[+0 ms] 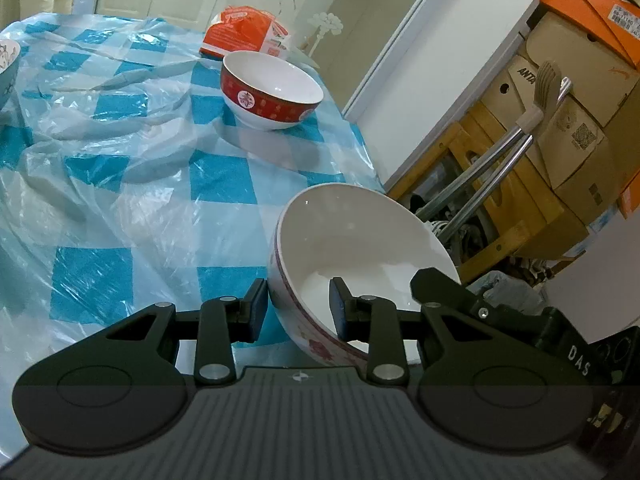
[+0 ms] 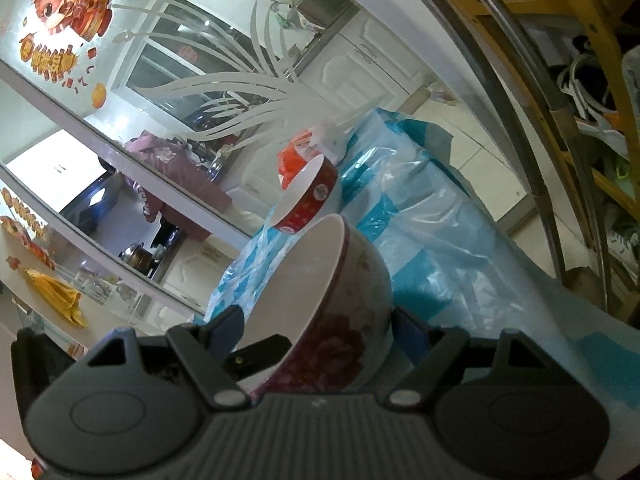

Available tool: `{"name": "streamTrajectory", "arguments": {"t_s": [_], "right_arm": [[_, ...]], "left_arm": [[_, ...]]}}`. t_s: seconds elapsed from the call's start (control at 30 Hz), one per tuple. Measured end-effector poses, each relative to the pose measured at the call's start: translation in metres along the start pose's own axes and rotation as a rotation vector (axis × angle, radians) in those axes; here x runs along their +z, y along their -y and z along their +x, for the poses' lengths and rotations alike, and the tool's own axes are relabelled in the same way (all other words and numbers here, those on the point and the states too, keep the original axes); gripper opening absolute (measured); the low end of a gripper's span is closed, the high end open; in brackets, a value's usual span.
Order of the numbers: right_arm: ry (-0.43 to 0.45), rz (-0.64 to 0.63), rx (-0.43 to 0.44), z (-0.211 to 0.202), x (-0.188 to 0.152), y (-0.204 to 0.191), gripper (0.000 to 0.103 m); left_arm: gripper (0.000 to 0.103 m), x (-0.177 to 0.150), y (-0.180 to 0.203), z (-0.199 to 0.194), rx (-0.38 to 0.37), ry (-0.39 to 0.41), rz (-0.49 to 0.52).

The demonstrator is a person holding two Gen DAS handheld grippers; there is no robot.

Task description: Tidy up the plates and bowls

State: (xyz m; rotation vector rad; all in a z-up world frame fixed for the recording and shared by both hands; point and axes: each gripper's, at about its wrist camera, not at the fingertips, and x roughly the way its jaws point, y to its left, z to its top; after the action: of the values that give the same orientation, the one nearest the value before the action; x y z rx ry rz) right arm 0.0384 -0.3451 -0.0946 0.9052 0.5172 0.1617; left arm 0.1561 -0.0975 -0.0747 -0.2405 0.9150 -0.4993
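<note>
A white bowl with pink flowers [image 1: 360, 248] is held tilted at the right edge of the table. My left gripper [image 1: 298, 310] is shut on its near rim, one pad outside the wall and one inside. One of the right gripper's fingers [image 1: 436, 284] rests on the bowl's right rim. In the right wrist view the flowered bowl [image 2: 360, 280] sits between the pads of my right gripper [image 2: 318, 334], which is shut on it. A red-banded bowl [image 1: 272, 92] [image 2: 308, 200] stands upright farther back on the table.
The table [image 1: 120, 184] wears a blue-and-white check cloth under crumpled clear plastic. An orange packet [image 1: 240, 32] lies behind the red bowl. A blue-patterned bowl [image 1: 6, 68] shows at the left edge. Cardboard boxes [image 1: 568, 128], a wooden stool and metal tubes crowd the right.
</note>
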Motion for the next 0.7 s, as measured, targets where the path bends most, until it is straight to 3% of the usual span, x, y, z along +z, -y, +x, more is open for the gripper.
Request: {"name": "streamTrajectory", "arguments": {"t_s": [0.5, 0.6, 0.7], "right_arm": [[0.001, -0.034, 0.004, -0.001, -0.003, 0.002, 0.081], [0.001, -0.029, 0.01, -0.002, -0.003, 0.003, 0.082], [0.034, -0.027, 0.008, -0.009, -0.001, 0.004, 0.095]], "left_arm": [[0.033, -0.001, -0.008, -0.003, 0.012, 0.03, -0.003], [0.038, 0.001, -0.012, -0.007, 0.023, 0.054, -0.012], [0.05, 0.002, -0.016, -0.014, 0.049, 0.084, -0.013]]}}
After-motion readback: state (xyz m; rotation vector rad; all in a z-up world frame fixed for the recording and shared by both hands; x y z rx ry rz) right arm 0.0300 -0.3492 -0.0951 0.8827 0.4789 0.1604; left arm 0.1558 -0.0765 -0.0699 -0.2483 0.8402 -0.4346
